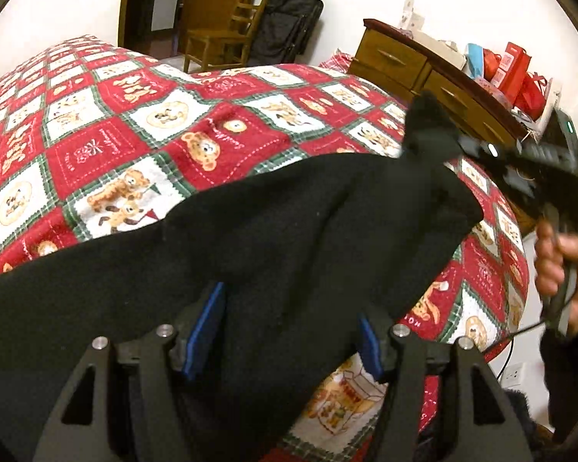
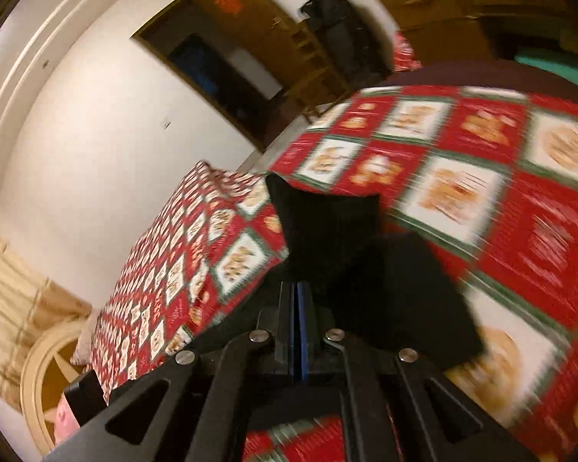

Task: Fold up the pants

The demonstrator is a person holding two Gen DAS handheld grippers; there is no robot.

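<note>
The black pants (image 1: 289,231) are lying across the bed's red, white and green bear-patterned quilt (image 1: 135,134), spreading from under the left tongs (image 1: 285,331) out ahead and to their right. The left tongs are standing roughly half open, their blue-padded fingers (image 1: 204,331) sitting on either side of a fold of the dark cloth; the fabric is running between them, but the pads are not pressing on it.

Ahead and to the right of the left tongs, the right tongs (image 1: 454,142) are lifting one end of the pants off the quilt, so the cloth is rising to a peak there. A hand (image 1: 555,261) is gripping their handle. In the right wrist view the right tongs (image 2: 300,296) are fully closed, blue pads meeting, with black fabric bunching just beyond and to the right of their tips; a corner of cloth is sticking up past them. That view is blurring.

Beyond the bed, far ahead of the left tongs, a wooden chair (image 1: 227,34), a black bag (image 1: 289,19) and a wooden dresser (image 1: 424,73) are standing along the wall.
</note>
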